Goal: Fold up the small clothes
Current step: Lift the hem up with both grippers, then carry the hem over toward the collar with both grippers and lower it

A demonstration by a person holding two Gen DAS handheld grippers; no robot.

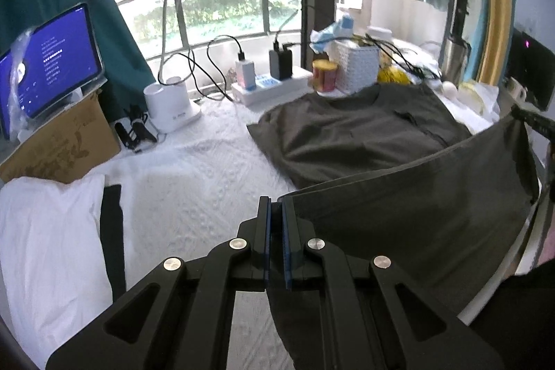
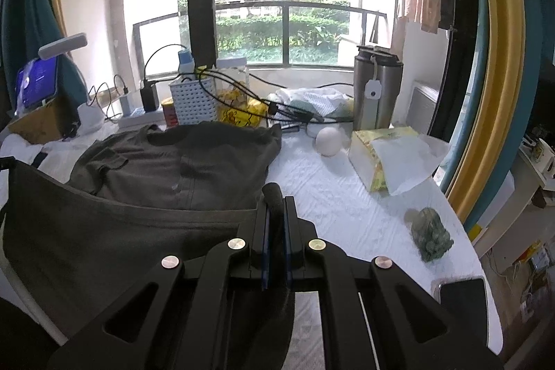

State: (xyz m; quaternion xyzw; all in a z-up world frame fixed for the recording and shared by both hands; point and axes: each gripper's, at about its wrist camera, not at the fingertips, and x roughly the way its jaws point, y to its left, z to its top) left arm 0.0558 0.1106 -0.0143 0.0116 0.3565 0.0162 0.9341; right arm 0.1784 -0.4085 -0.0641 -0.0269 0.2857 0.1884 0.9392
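While the dark grey T-shirt (image 1: 364, 134) is lying with its neck end flat on the white tablecloth (image 1: 194, 169) in the middle right of the left wrist view, its lower hem (image 1: 416, 196) is hanging raised between the two grippers like a sagging band. I judge that the cloth is light, soft and limp: it is drooping in the middle and creasing easily, so it is needing a hold at both corners to stay straight. It is not fragile, but thin fabric may be slipping out if the pinch is only at the very edge.

In the lower centre of the left wrist view the left gripper (image 1: 275, 207) is clenching one hem corner between its blue pads. In the lower centre of the right wrist view the right gripper (image 2: 275, 207) is pinching the other corner, where a small roll of cloth is sticking out above the jaws.

Around the shirt, a desk lamp (image 1: 173, 106), a white basket (image 2: 192, 104), a steel flask (image 2: 376, 89) and a tissue pack (image 2: 378, 151) are standing near the far edge.
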